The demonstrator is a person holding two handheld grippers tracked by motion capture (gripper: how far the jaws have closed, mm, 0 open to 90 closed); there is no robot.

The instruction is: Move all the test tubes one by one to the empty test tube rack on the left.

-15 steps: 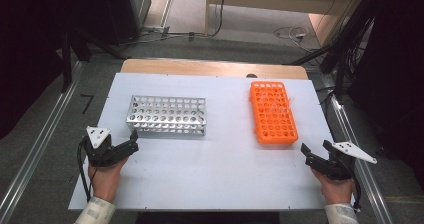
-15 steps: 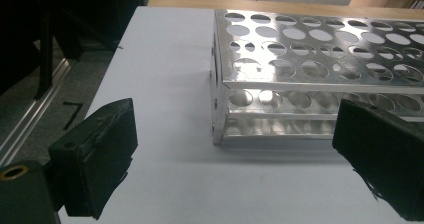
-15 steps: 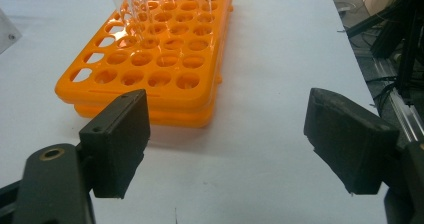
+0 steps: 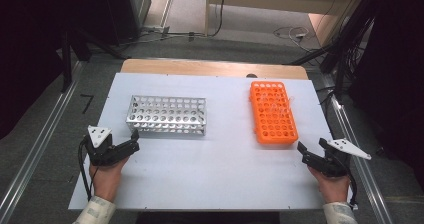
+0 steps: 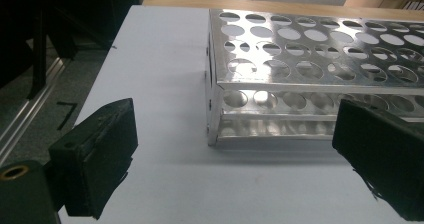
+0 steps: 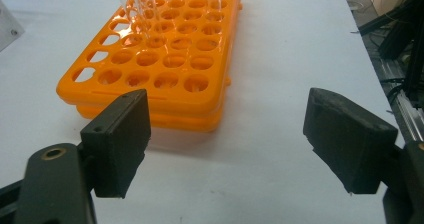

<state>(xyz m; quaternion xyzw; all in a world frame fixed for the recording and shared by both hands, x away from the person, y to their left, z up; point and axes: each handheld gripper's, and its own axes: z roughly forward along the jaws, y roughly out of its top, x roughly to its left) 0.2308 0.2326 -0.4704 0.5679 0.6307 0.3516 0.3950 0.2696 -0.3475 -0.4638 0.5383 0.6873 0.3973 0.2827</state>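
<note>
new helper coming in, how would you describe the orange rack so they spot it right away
On the white table stand two tube racks. The orange rack is on the right half, just ahead of the right gripper. It is low, bright orange plastic with clear tubes at its far end, unlike the taller shiny metal rack on the left.

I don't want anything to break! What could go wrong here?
The clear glass-like tubes standing in the orange plastic rack could tip or crack if the open right hand-held gripper bumps them. The shiny metal rack sits loose on the white table, so the open left hand-held gripper might shove it.
</note>
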